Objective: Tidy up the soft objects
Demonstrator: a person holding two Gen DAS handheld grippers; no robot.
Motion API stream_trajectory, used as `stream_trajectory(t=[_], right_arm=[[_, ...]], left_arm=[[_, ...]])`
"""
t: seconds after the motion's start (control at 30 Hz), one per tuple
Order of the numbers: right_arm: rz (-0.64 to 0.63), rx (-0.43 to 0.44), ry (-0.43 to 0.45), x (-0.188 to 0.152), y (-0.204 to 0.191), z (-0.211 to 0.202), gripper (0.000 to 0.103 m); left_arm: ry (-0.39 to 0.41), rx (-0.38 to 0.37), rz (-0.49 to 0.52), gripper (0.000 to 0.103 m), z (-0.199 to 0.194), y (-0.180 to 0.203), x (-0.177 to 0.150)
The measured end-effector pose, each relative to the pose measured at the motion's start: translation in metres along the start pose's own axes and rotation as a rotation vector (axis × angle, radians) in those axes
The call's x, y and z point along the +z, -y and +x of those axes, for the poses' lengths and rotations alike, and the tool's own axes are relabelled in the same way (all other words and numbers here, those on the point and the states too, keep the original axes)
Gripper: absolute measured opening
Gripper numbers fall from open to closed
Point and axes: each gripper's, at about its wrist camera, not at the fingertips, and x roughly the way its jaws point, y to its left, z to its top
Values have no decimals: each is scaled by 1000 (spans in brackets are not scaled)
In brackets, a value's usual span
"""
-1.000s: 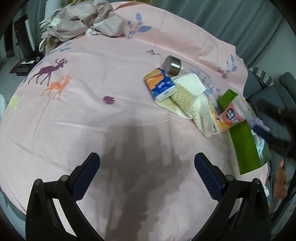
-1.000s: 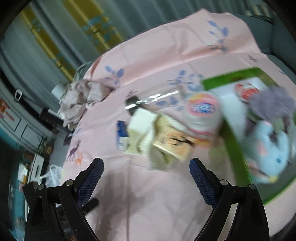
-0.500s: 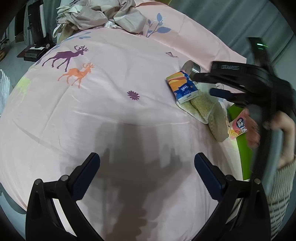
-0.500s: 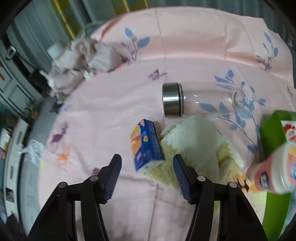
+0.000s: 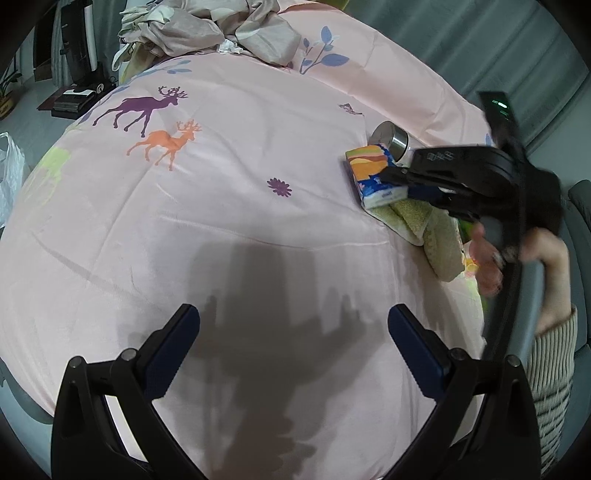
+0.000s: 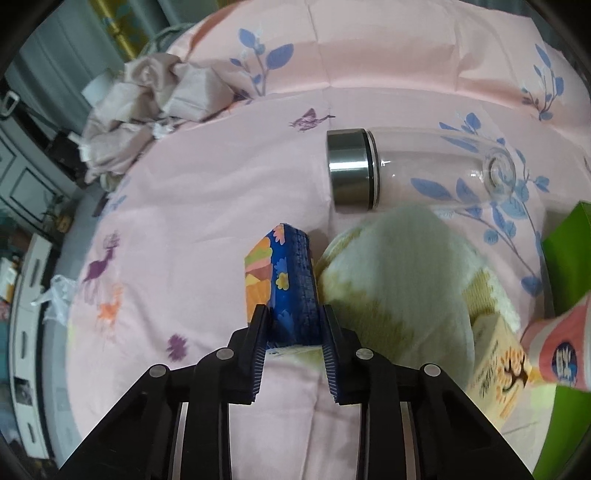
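A blue and orange tissue pack (image 6: 288, 280) lies on the pink bedspread (image 5: 221, 184), leaning against a folded cream towel (image 6: 399, 266). My right gripper (image 6: 294, 314) has come down over the pack's near end. Its jaws are closing, and both pads touch the pack's sides. In the left wrist view the same pack (image 5: 373, 173) sits at the right with the right gripper (image 5: 402, 184) on it, held by a hand in a ribbed sleeve. My left gripper (image 5: 293, 321) hovers open over bare bedspread with nothing between its fingers.
A glass bottle (image 6: 406, 166) with a steel cap lies behind the towel. At the right are a green box (image 6: 569, 251), a pink tub (image 6: 557, 350) and a beige packet (image 6: 498, 358). Crumpled beige cloth (image 5: 210, 29) is heaped at the bed's far end.
The right gripper swung from the green box over to the tissue pack, sank onto it, and its jaws narrowed from wide to touching the pack. The left gripper drifted slightly.
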Motion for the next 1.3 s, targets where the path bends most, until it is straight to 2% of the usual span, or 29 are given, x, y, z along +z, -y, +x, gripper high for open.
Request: stream_trajectory(t=[0.2,0.37,0.63,0.77,0.87,1.0,1.17,1.27,1.3], right_arm=[[47,97,14,-50,15,-36,29],[128,160,-14,-98,38,-58,29],[195,139,-60,-145,65,-79,29],[235,125,-77,-158,79,-84,30],[271,120,-71,-161,91,-90,34],[291,93,-6,-159,102,-104,60],[297,148,23,-154,107,-109,61],[273,166,19,-151,103,-104,61],[265,164,15,-150,102,-100,61]], left_arm=[[-5,-10,17,102,2,7,0],[-19,-28,49,102,4,22,-4],[-44,-59,120,102,9,52,-15],[-68,-81,144,101,14,65,-23],[-91,-90,172,101,20,77,-29],[-122,-115,195,100,25,89,-37],[-146,-162,230,95,29,105,-47],[-175,-203,231,85,34,113,-54],[-186,-220,237,79,36,116,-57]])
